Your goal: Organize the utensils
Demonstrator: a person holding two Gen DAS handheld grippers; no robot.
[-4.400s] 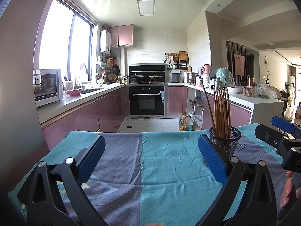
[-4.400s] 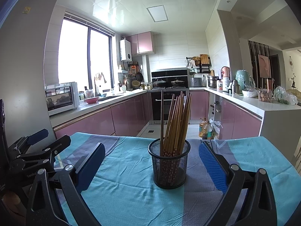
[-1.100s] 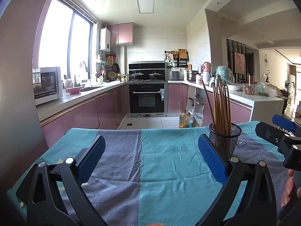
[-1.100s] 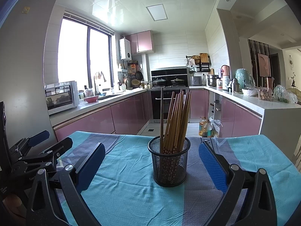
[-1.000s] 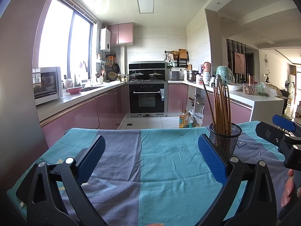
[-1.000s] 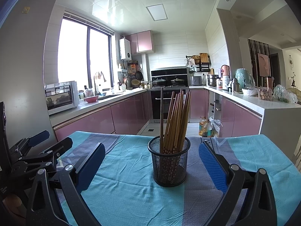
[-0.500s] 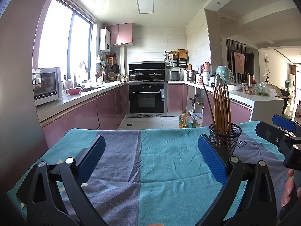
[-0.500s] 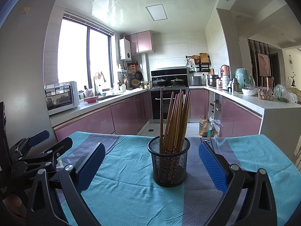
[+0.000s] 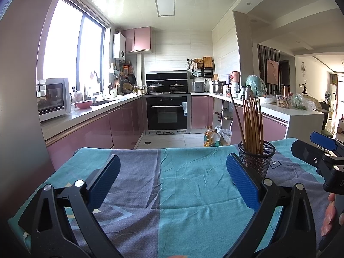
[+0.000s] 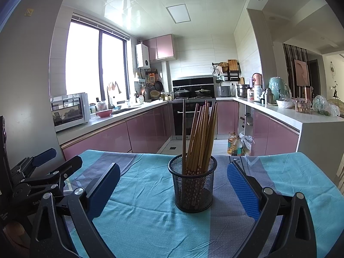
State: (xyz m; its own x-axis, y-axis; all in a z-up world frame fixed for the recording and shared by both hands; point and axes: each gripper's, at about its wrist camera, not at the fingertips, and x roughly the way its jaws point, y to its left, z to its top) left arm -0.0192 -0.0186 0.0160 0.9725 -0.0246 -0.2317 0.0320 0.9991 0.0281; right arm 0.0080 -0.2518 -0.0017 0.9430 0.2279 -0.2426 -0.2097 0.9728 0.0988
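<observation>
**A:** Where's your mesh holder (image 10: 192, 188) right now?

**B:** Upright on the counter (image 10: 150, 219), on the teal and grey cloth (image 10: 142, 195). From your right wrist camera it stands straight ahead of your right hand-held gripper (image 10: 172, 185), roughly on the line between its two blue pads (image 10: 241, 190), but a little beyond the tips, not between them. The chopsticks (image 10: 201, 137) stand bunched in the holder, leaning to its right side, with one darker stick upright at its left.

**A:** And the right hand-held gripper itself?

**B:** Spread wide, nothing in it, touching nothing.

**A:** The left one?

**B:** Your left hand-held gripper (image 9: 172, 178) is just as wide apart and empty, hovering over bare cloth to the left of the holder. In its view the holder sits just behind the right pad, which covers its lower left edge. Whether pad and holder touch is hard to say from this angle; the right view suggests they are apart.

**A:** Anything else near the holder?

**B:** Your fingertips (image 9: 329, 217) show at the right edge of the left view, nearer you than the holder.
</observation>
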